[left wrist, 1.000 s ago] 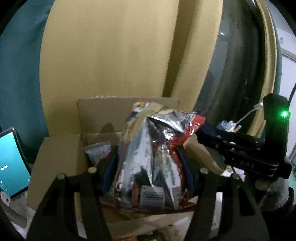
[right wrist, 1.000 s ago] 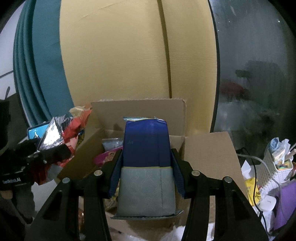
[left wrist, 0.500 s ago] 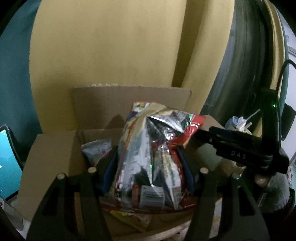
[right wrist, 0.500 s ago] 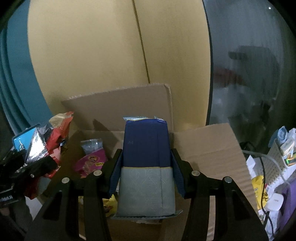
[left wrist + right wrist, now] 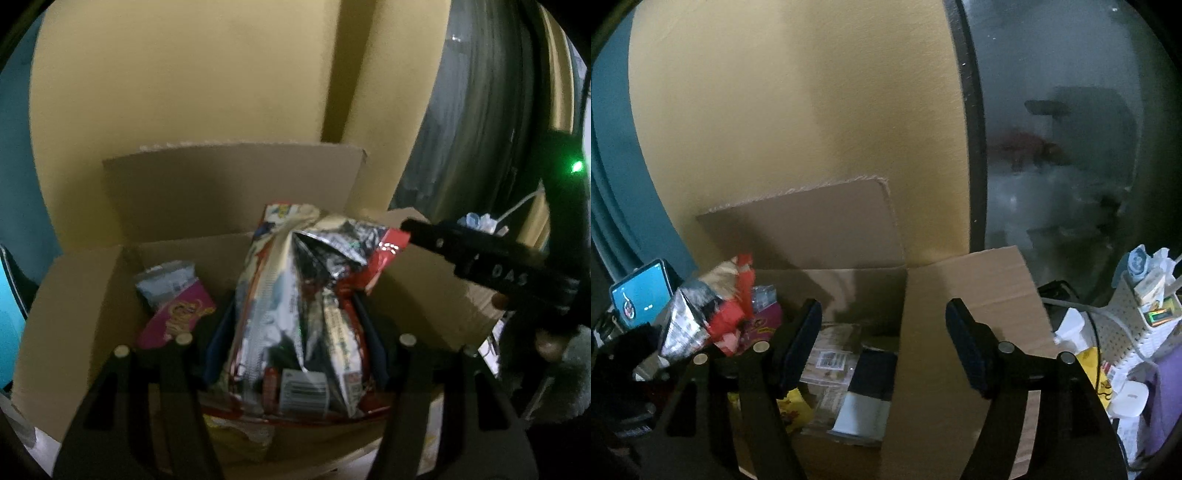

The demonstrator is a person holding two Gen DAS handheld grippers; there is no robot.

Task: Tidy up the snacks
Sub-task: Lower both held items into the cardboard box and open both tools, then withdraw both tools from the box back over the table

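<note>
Left wrist view: silver-red bag (image 5: 303, 317) covers most of the box (image 5: 85, 295) floor behind it; its print is too crumpled and dim to read. Pink pack (image 5: 177, 314) at 9 o'clock of the bag is half hidden by the left tongs (image 5: 295, 343) frame. Phone (image 5: 9, 332) cut off at the left edge. Right tongs (image 5: 410, 225) shown only as one black bar from 3 o'clock, blurred, far end lost in the dark.

Right wrist view: navy-grey pack (image 5: 866, 395) lies in the box, right side hidden by a flap (image 5: 960, 332). Clear packs (image 5: 831, 354) beside it too dim to identify. Shapes behind the frosted pane (image 5: 1060, 177) are smeared. White clutter (image 5: 1137, 314) at 3 o'clock runs off the edge.
</note>
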